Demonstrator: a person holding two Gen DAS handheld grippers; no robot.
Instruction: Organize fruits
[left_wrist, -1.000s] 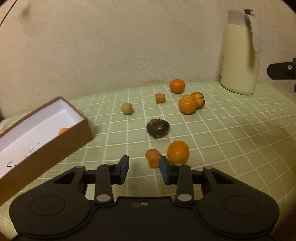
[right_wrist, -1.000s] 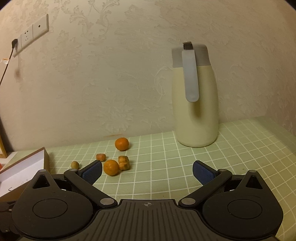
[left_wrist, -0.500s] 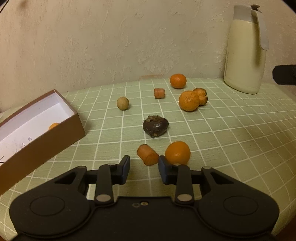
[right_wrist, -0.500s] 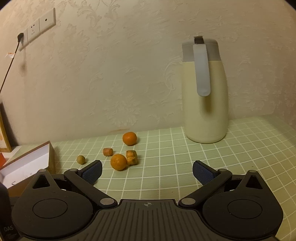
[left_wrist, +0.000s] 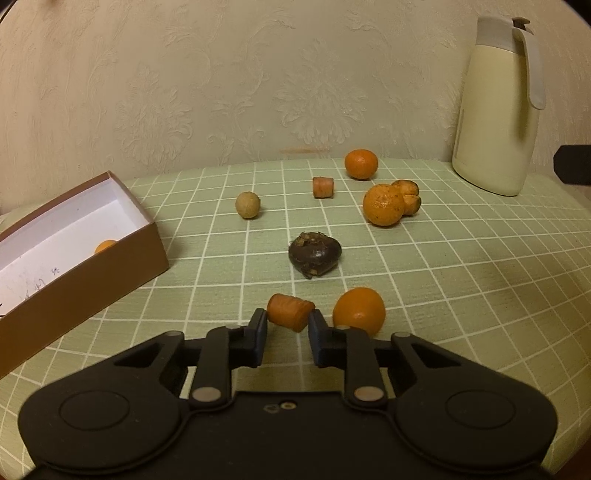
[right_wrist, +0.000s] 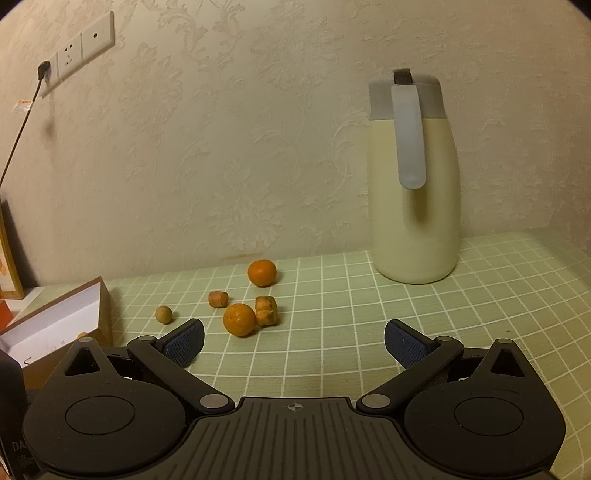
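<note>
In the left wrist view my left gripper (left_wrist: 286, 325) is open, its jaws on either side of an orange carrot piece (left_wrist: 290, 311) lying on the green checked tablecloth (left_wrist: 461, 280); I cannot tell if they touch it. An orange (left_wrist: 359, 311) lies just right of it. Beyond lie a dark round fruit (left_wrist: 314, 254), a small tan fruit (left_wrist: 248, 204), another carrot piece (left_wrist: 323, 187), a speckled orange (left_wrist: 383, 205) against a brown lump (left_wrist: 408, 192), and a far orange (left_wrist: 361, 164). A brown box (left_wrist: 85, 240) at left holds one orange fruit (left_wrist: 105, 245). My right gripper (right_wrist: 293, 341) is wide open and empty.
A cream thermos jug (right_wrist: 413, 184) stands at the back right by the wall. The box (right_wrist: 62, 325) shows at the left in the right wrist view. A wall socket with a plugged cable (right_wrist: 44, 70) is at upper left. The table edge curves away at the right.
My left gripper has moved forward and left, so the near carrot piece now sits between its jaws. My right gripper has shifted a little; the jug looks nearer.
</note>
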